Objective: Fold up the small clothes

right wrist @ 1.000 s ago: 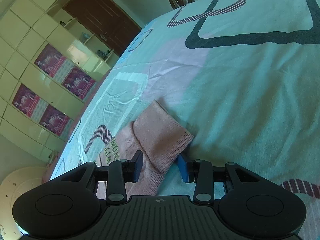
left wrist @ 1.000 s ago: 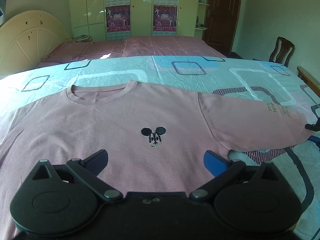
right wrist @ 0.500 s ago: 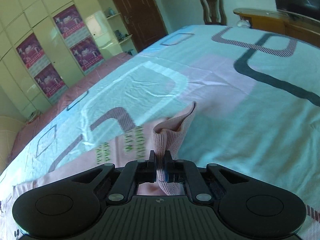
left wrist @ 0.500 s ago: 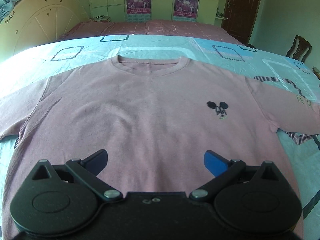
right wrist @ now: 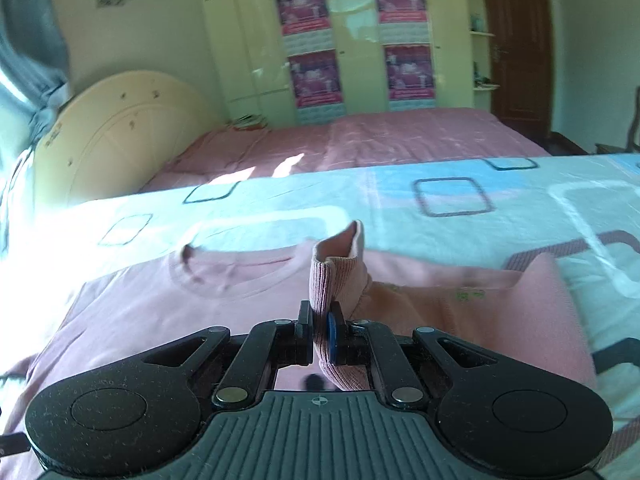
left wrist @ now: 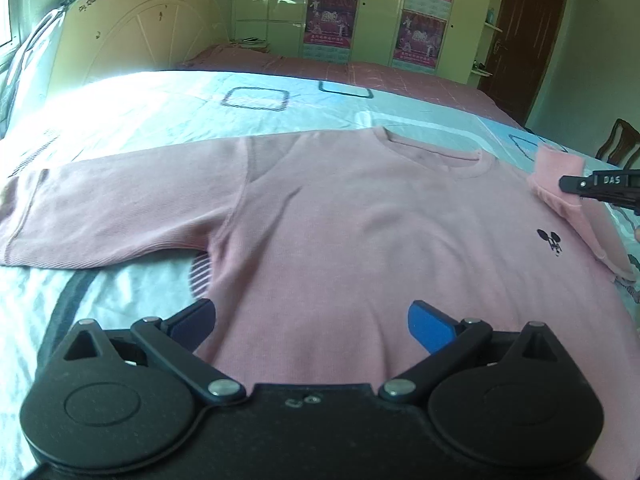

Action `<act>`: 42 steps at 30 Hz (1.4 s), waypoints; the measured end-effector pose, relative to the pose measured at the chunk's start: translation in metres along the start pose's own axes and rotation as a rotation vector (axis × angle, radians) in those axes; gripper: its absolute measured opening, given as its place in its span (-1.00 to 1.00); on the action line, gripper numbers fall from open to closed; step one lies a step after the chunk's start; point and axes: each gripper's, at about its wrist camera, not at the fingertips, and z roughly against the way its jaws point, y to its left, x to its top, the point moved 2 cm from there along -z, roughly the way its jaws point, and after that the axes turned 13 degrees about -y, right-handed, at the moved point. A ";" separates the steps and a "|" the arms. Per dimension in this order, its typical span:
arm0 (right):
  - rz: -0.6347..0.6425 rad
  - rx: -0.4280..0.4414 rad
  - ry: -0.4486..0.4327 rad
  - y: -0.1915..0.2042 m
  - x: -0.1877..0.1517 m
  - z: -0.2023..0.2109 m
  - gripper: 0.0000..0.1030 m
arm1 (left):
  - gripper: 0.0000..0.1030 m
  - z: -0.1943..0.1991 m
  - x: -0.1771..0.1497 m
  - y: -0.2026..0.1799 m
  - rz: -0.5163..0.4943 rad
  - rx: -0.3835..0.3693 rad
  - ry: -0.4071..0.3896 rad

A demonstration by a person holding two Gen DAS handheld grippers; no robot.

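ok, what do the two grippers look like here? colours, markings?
Both are black plastic with two round housings, linkage arms and silver pivot pins. The left gripper has blue pads; the right gripper has a ribbed grey base with a crosshair mark, and white "DAS" lettering on its side in the left wrist view.

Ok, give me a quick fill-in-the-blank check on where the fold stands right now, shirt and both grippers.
1. The right gripper is shut on the pink shirt's ____.
2. The left gripper hovers over the shirt's hem with its fingers ____.
3. The other sleeve lies ____ on the bed sheet.
4. The small black embroidered mouse head sits on the shirt's ____.

Missing words: sleeve cuff; open; flat; chest
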 end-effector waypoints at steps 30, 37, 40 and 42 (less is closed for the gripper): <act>-0.115 -0.308 0.107 -0.134 -0.064 0.050 -0.39 | 0.05 -0.133 0.021 -0.073 0.196 -0.344 0.108; -0.168 -0.278 0.097 -0.170 -0.066 0.040 -0.39 | -0.57 -0.163 0.031 -0.098 0.201 -0.364 0.117; -0.126 -0.288 0.094 -0.167 -0.067 0.034 -0.40 | -0.88 -0.164 0.038 -0.103 0.178 -0.345 0.073; -0.104 -0.290 0.093 -0.165 -0.070 0.034 -0.41 | -0.88 -0.149 0.050 -0.102 0.170 -0.357 -0.029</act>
